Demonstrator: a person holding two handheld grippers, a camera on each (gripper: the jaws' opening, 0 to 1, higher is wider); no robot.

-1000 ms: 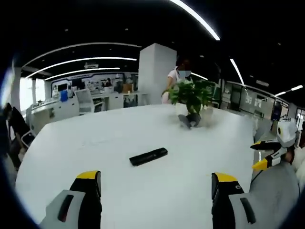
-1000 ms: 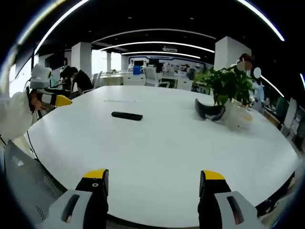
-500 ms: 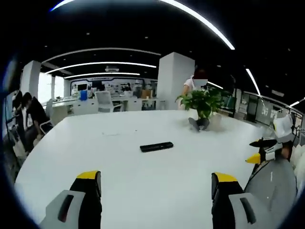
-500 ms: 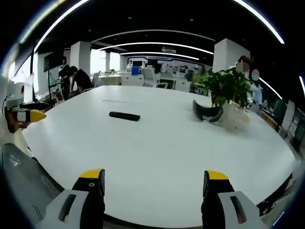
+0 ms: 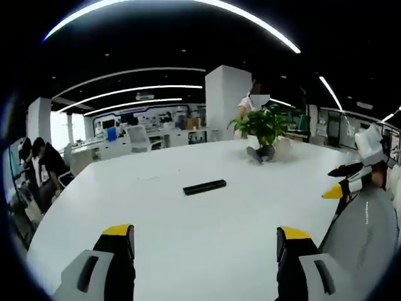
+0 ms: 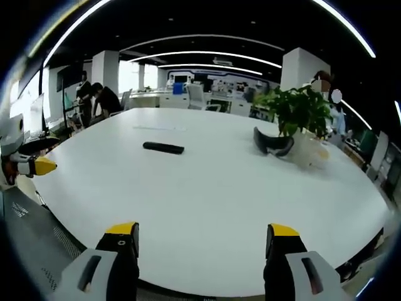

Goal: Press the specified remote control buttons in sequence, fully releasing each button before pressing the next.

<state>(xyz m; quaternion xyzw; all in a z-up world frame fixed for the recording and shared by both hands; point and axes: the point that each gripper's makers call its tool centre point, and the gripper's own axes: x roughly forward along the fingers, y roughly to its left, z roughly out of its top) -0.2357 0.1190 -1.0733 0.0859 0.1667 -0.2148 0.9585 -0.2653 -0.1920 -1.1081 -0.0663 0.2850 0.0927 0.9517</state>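
Little has moved on the table since half a second ago; both cameras have shifted a bit, and in the right gripper view the left gripper at the left edge sits slightly lower in the picture than it did; the remote lies where it lay, flat on the white top, well ahead of both grippers and touched by neither.

Left gripper view: the left gripper hangs over the near part of the table, jaws spread wide with nothing between them; the remote lies beyond them, towards the middle of the table; further back stands a plant with a dark headset at its foot; a person stands behind the plant; the right gripper, yellow-tipped, comes in at the right edge, and whether its jaws are parted cannot be told from here.

Right gripper view: the right gripper hovers at the near rim of the table, jaws wide apart and empty; the remote lies far ahead to the left; plant and headset stand to the right; people sit at desks beyond the table.
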